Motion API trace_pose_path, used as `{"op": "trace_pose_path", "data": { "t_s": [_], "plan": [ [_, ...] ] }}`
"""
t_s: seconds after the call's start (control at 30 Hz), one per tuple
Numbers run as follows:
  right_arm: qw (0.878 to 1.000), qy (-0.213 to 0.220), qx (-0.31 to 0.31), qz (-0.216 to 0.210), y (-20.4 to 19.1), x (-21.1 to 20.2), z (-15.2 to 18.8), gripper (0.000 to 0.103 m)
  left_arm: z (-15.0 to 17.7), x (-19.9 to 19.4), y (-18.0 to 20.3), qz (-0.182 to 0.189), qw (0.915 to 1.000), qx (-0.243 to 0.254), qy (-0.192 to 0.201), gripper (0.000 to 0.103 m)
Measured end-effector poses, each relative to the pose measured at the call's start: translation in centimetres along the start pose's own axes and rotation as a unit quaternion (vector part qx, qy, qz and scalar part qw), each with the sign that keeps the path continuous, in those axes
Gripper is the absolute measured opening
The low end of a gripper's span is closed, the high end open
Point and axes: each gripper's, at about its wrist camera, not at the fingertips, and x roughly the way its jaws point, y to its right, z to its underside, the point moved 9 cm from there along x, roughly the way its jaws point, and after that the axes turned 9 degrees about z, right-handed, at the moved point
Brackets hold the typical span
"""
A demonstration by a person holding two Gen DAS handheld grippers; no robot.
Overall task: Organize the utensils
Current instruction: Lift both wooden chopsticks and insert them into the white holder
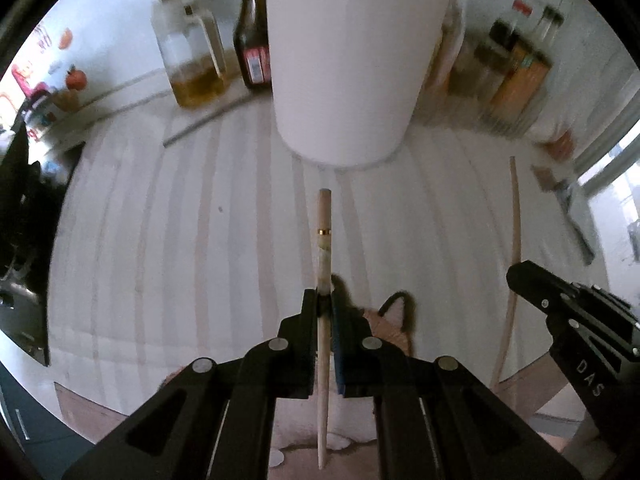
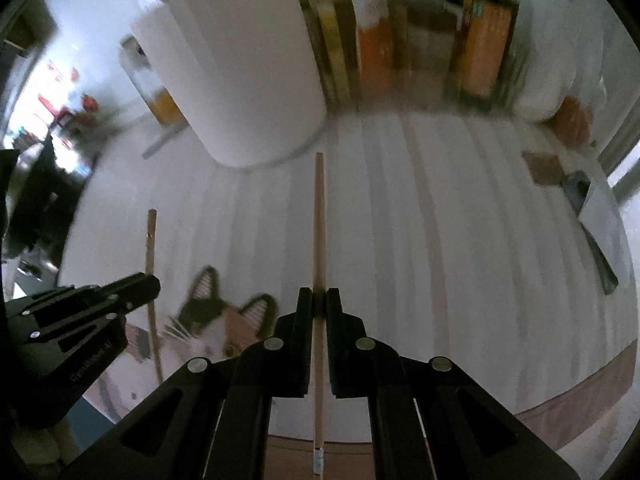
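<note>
Each gripper holds one wooden chopstick above the striped white cloth (image 1: 180, 240). My left gripper (image 1: 325, 300) is shut on a pale chopstick (image 1: 324, 248) with a gold ring near its far end; that stick points toward the tall white utensil holder (image 1: 344, 60) just ahead. My right gripper (image 2: 319, 298) is shut on a thinner chopstick (image 2: 319, 220), whose far tip reaches near the foot of the holder (image 2: 240, 72). The right gripper (image 1: 520, 276) shows at the right of the left wrist view with its chopstick (image 1: 516, 216); the left gripper (image 2: 150, 284) shows at the left of the right wrist view.
Oil and sauce bottles (image 1: 192, 60) stand behind the holder on the left, spice jars and boxes (image 1: 516, 68) on the right. A cleaver (image 2: 596, 216) lies at the cloth's right edge. A cat (image 2: 224, 324) looks up from below the table's near edge.
</note>
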Motion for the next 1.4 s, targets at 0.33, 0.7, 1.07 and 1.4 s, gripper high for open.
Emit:
{"op": "trace_pose_path", "data": {
  "t_s": [0.33,0.7,1.07,1.4],
  "plan": [
    [0.991,0.128,0.025,-0.035,-0.9,-8.6,-6.9,0.006,-7.0,-8.9,1.0,0.023,0.9936,-0.005,0.111,0.004],
    [0.957,0.272,0.059,-0.077,-1.5,-18.2,-21.7,0.006,-19.8,-20.0,2.3,0.032,0.9689,0.013,0.245,0.004],
    [0.942,0.311,0.087,-0.087,-3.8,-17.1,-34.1,0.006,-29.4,-20.4,1.2,0.034,0.9598,0.011,0.278,0.004],
    [0.942,0.322,0.071,-0.064,-6.5,-11.5,-38.2,0.006,-32.3,-14.6,-0.3,0.031,0.9649,-0.004,0.261,0.004]
  ]
}}
